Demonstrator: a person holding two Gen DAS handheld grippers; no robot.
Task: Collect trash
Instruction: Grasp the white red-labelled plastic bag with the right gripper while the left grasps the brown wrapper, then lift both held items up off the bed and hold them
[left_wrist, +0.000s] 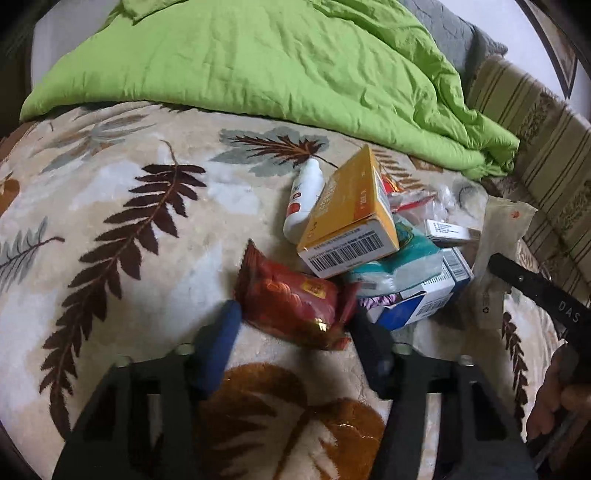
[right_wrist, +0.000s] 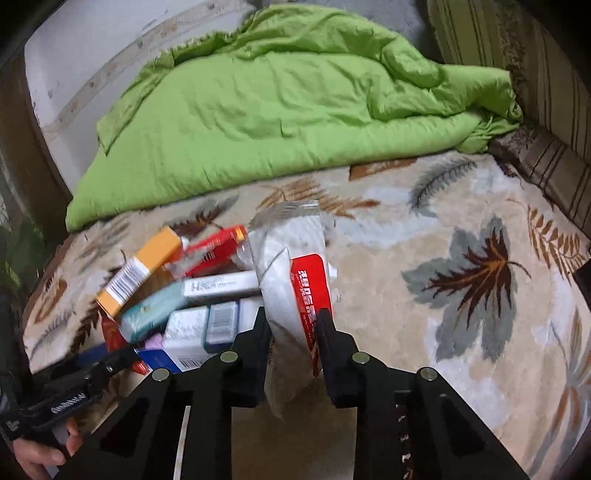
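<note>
Boxes, wrappers (left_wrist: 295, 299) and bottle (left_wrist: 303, 199) heaped on blanket.

Both wrist views look close down along their fingers, sharing the trash pile (left_wrist: 369, 251) and green duvet (right_wrist: 280, 110).

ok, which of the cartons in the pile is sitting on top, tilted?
The yellow-orange carton, barcode end facing the left wrist camera. It leans propped across the pile, one end raised; the white and blue cartons lie lower, beneath it.

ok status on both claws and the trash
Right claw shut on white packet. Left claw open at red snack wrapper. Trash pile on bed, nothing blocking.
</note>
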